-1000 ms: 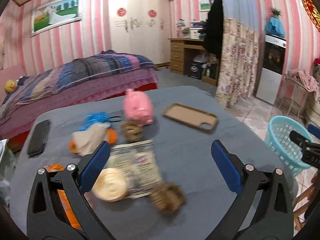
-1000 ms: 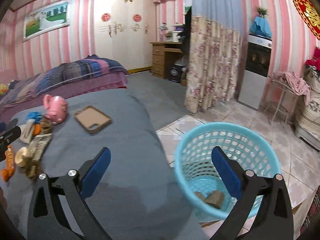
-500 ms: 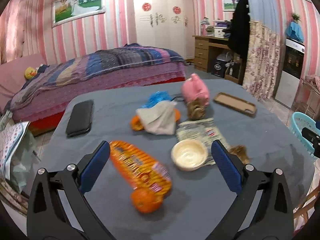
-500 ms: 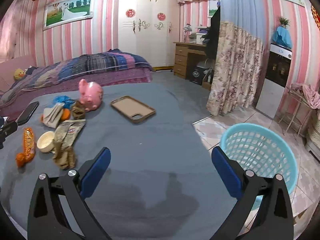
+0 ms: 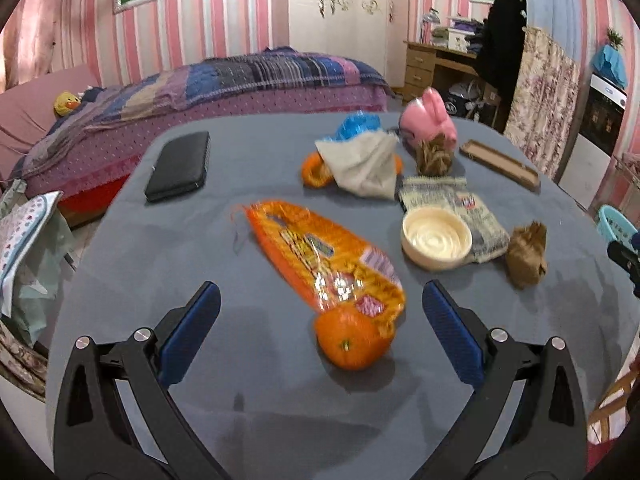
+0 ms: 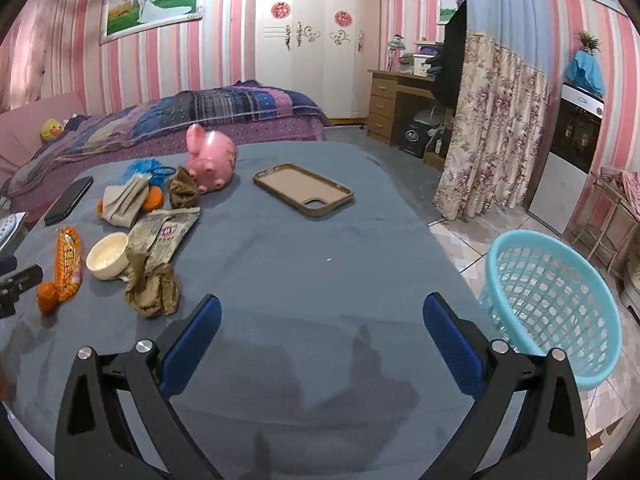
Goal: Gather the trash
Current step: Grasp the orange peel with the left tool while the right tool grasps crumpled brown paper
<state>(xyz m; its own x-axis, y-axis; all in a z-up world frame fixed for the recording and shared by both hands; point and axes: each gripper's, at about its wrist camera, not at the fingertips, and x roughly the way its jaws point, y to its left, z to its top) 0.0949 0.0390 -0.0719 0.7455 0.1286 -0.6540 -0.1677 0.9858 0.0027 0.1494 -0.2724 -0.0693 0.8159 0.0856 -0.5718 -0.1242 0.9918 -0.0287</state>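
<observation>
On the grey table (image 5: 240, 380) lie an orange net bag (image 5: 320, 260) with an orange (image 5: 350, 340) at its near end, a cream bowl (image 5: 436, 238) on a crumpled printed wrapper (image 5: 472, 208), a brown crumpled paper (image 5: 528, 254), a second brown wad (image 5: 434, 156) and a grey cloth (image 5: 364, 164). My left gripper (image 5: 320, 332) is open just above the orange. My right gripper (image 6: 320, 344) is open and empty over bare table; the brown paper (image 6: 154, 288) lies to its left. The turquoise basket (image 6: 556, 304) stands on the floor to the right.
A pink piggy bank (image 6: 212, 156), a tan phone case (image 6: 304, 190) and a black phone (image 5: 180, 164) also lie on the table. A bed (image 5: 220, 92) stands behind it, a floral curtain (image 6: 492, 128) and desk (image 6: 396, 100) at the right.
The left gripper has swung left and come closer to the net bag and orange. The right gripper has swung left from over the basket to over the table.
</observation>
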